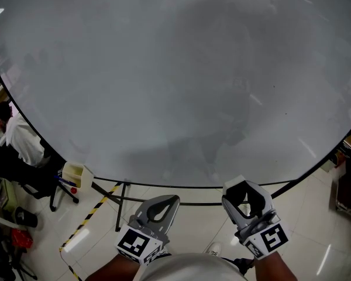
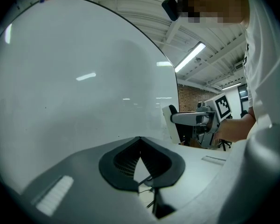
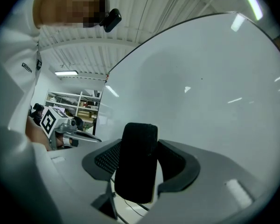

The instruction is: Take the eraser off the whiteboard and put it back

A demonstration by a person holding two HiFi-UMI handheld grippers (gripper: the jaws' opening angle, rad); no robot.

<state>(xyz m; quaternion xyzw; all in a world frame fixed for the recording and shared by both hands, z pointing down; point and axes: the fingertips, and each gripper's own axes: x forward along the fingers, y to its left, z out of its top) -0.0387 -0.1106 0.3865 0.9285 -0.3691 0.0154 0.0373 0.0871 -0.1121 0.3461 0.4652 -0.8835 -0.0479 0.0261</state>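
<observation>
The fingers [image 3: 176, 164] of the right gripper [image 3: 141, 158] are clamped across the middle of a black, felt-faced block eraser [image 3: 136, 164]. It stands upright, seemingly clear of the glossy white whiteboard [image 3: 210, 92] and near its lower edge. It looks light and slightly soft, so this mid-body hold suits. The left gripper [image 2: 140, 161] is closed on nothing.

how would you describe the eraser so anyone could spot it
Start at the big whiteboard filling the view. Near its lower edge, the right tongs clamp the eraser: a dark, fuzzy, upright block. The left tongs are shut and empty.
</observation>
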